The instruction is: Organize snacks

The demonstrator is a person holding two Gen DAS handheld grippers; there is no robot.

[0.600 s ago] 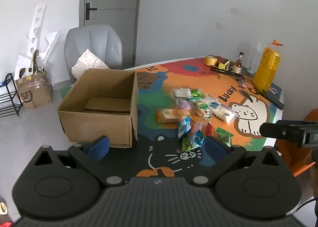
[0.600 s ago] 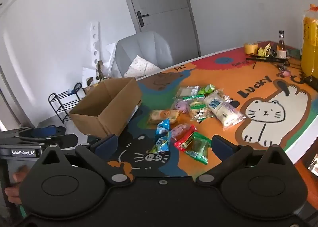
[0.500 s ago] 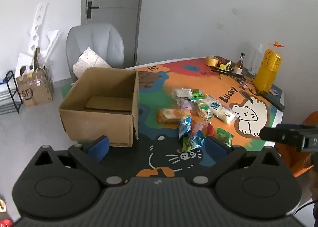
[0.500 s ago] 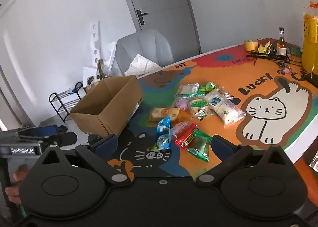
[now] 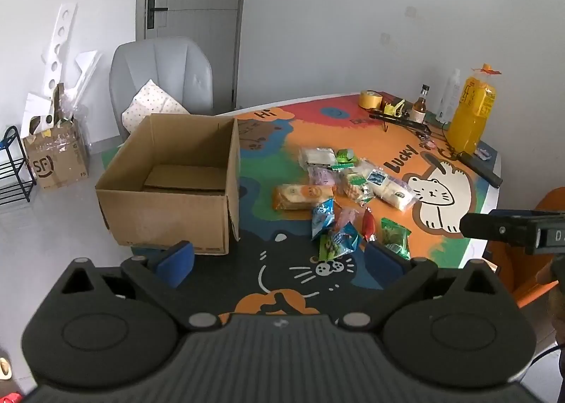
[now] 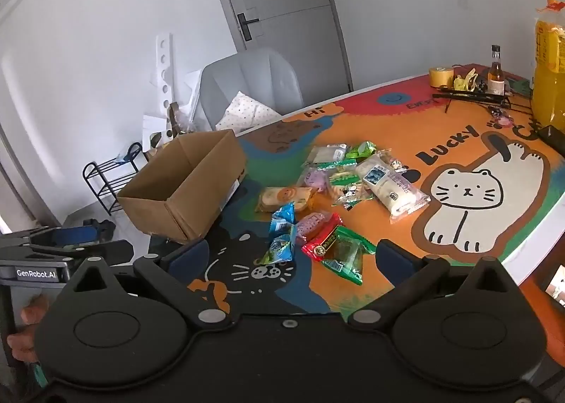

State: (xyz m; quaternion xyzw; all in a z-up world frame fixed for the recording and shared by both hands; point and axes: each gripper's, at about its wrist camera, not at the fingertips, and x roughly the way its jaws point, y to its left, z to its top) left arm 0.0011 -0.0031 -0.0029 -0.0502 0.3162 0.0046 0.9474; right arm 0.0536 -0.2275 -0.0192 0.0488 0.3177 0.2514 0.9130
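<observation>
Hovering above the near edge of the tabletop (image 5: 353,127), both grippers are standing with fingers wide and nothing between them. The left gripper (image 5: 279,256) is now sitting a little further right than a moment ago, so the open box (image 5: 169,212) is filling more of the left of its view. The right gripper (image 6: 291,256) is facing the snacks (image 6: 335,191), which are lying scattered mid-tabletop just right of the box, unmoved, and sitting slightly lower in its view than before. A green packet (image 6: 348,254) is lying nearest its fingers.
</observation>
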